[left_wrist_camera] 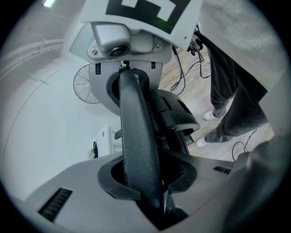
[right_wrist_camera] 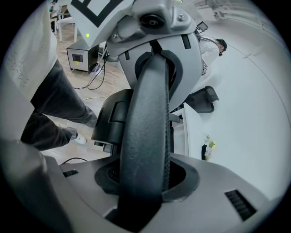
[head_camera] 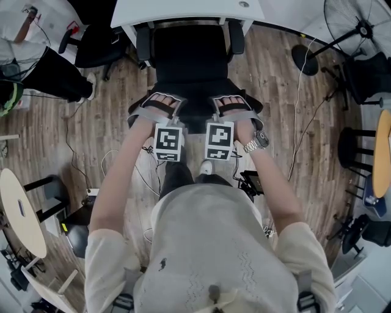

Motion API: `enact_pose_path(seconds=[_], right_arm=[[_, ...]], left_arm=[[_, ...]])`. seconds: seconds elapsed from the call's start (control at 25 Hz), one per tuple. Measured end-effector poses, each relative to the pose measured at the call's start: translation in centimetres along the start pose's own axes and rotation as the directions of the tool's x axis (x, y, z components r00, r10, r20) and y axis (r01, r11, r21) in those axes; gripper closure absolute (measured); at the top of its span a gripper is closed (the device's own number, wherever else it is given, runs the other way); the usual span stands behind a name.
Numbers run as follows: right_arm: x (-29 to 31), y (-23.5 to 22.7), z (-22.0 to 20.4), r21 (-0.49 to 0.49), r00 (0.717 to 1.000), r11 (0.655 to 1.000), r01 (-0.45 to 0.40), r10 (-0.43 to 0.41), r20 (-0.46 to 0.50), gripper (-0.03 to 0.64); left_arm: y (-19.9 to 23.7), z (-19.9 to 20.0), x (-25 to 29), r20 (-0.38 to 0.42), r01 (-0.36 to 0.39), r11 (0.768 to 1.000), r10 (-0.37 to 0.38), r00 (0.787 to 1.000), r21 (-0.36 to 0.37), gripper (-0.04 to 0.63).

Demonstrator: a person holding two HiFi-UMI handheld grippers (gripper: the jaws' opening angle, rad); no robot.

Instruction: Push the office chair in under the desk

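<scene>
The black office chair (head_camera: 189, 61) stands with its seat partly under the white desk (head_camera: 183, 11), its armrests (head_camera: 142, 43) close to the desk's edge. My left gripper (head_camera: 160, 105) and right gripper (head_camera: 231, 105) sit side by side on the top rim of the backrest (head_camera: 194, 116). In the left gripper view the padded rim (left_wrist_camera: 136, 136) runs through the left gripper (left_wrist_camera: 145, 182), whose jaws are closed on it, with the right gripper (left_wrist_camera: 125, 50) clamped further along. The right gripper view shows the same rim (right_wrist_camera: 148, 127) clamped in the right gripper (right_wrist_camera: 145, 177), and the left gripper (right_wrist_camera: 154, 27) beyond.
A second black chair (head_camera: 91, 43) and a seated person (head_camera: 49, 73) are at the upper left. A standing fan (head_camera: 360, 27) and black stools (head_camera: 354, 147) stand at the right, with cables (head_camera: 299, 122) trailing over the wooden floor. A round table (head_camera: 21, 211) is at the left.
</scene>
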State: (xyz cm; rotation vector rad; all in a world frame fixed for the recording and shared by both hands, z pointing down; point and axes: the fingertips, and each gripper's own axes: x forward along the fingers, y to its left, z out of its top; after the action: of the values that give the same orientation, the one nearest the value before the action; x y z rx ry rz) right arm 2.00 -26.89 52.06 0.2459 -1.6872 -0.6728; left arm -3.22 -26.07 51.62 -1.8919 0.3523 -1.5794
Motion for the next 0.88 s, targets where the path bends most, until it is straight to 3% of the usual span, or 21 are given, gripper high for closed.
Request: enact_pose_path(seconds=[0.88], right_arm=[[4.7,-5.9,1.1,0.014,1.0,1.0,-0.013,0.013,-0.016,0.446]], left_arm=[[4.3,-5.3,3.5,0.018,0.013,1.0,-0.013,1.0,0.016,0.457]])
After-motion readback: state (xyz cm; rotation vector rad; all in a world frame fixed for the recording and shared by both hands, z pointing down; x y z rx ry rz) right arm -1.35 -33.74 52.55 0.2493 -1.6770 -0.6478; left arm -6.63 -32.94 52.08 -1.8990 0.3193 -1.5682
